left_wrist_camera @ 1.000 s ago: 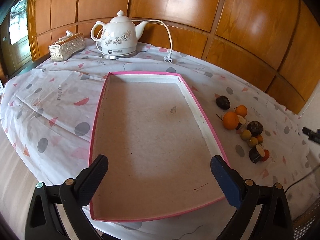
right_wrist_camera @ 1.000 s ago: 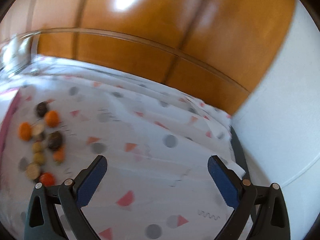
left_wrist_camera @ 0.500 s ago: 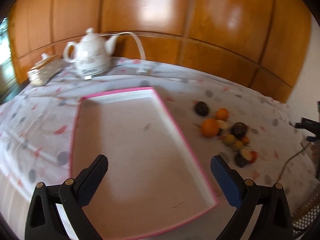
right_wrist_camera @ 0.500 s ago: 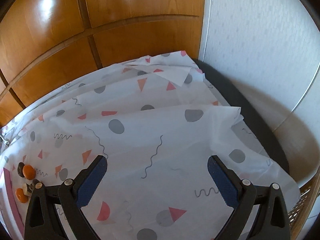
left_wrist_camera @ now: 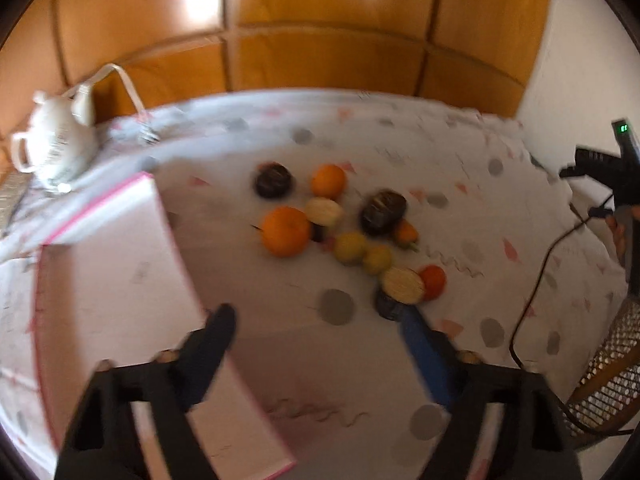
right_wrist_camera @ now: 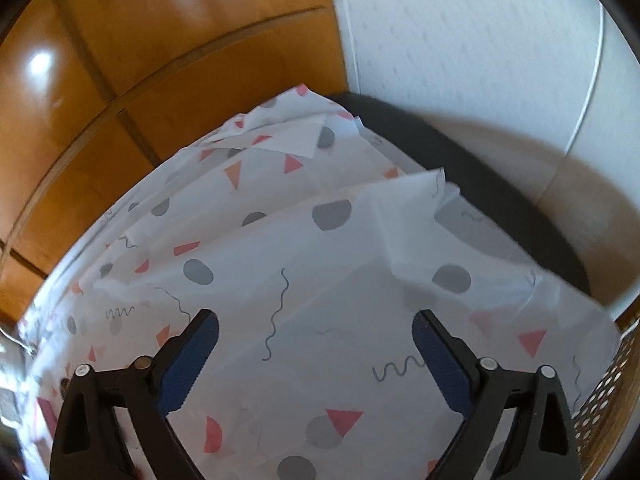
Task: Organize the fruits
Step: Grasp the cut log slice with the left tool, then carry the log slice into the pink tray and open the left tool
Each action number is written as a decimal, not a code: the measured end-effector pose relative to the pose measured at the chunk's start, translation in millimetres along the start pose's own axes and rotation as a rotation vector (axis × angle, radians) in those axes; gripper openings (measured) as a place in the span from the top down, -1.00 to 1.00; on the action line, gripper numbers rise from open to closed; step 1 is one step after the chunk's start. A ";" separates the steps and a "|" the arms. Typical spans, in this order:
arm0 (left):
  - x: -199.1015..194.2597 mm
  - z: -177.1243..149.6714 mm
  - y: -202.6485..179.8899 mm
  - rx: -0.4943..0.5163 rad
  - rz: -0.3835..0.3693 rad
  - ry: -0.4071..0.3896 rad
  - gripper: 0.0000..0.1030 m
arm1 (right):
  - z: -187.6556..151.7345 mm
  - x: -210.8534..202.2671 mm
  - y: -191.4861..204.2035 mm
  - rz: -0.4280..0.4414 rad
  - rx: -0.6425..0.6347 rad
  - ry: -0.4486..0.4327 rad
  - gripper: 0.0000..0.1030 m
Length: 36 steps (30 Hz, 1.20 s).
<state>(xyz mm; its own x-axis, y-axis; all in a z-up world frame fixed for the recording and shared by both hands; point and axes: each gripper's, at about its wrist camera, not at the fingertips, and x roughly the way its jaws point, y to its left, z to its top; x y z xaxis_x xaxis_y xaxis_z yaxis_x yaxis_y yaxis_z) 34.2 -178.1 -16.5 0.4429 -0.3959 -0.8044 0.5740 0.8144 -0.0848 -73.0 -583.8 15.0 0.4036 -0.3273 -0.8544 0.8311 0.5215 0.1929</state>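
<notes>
Judging from how things lie, the sorting has not begun — the pink-rimmed tray (left_wrist_camera: 100, 280) along the table's left edge shows nothing in the part in view, and every fruit sits loose on the patterned tablecloth (left_wrist_camera: 400, 152) toward the table's right side, just beside the tray's long rim. The cluster runs from the large orange (left_wrist_camera: 285, 231) nearest the tray, to two dark round fruits (left_wrist_camera: 273, 180) behind, down to the small yellow-green fruits (left_wrist_camera: 350, 248). The left gripper (left_wrist_camera: 316, 326) points at the near end of the cluster, jaws closing with nothing between them. The right gripper (right_wrist_camera: 315, 332) — also closing slightly, empty — faces bare cloth at the table's far right corner.
</notes>
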 end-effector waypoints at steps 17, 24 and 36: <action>61.0 5.9 -38.1 0.064 -0.127 0.093 0.30 | -0.4 4.7 11.9 0.024 -0.065 0.018 -0.62; 23.1 2.0 -10.5 -0.040 -0.139 0.020 0.30 | -5.6 5.7 25.0 0.026 -0.137 0.025 -0.39; -30.5 -14.4 125.6 -0.378 0.136 -0.091 0.30 | -19.3 9.9 51.7 0.019 -0.288 0.052 -0.26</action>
<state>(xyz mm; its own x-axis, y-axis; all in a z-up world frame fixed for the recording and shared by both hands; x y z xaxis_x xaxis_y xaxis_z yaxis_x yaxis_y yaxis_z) 82.9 -57.7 -11.1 0.5660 -0.2955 -0.7696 0.2196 0.9539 -0.2047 -33.4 -544.8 7.1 0.3922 -0.2783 -0.8768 0.6775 0.7321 0.0706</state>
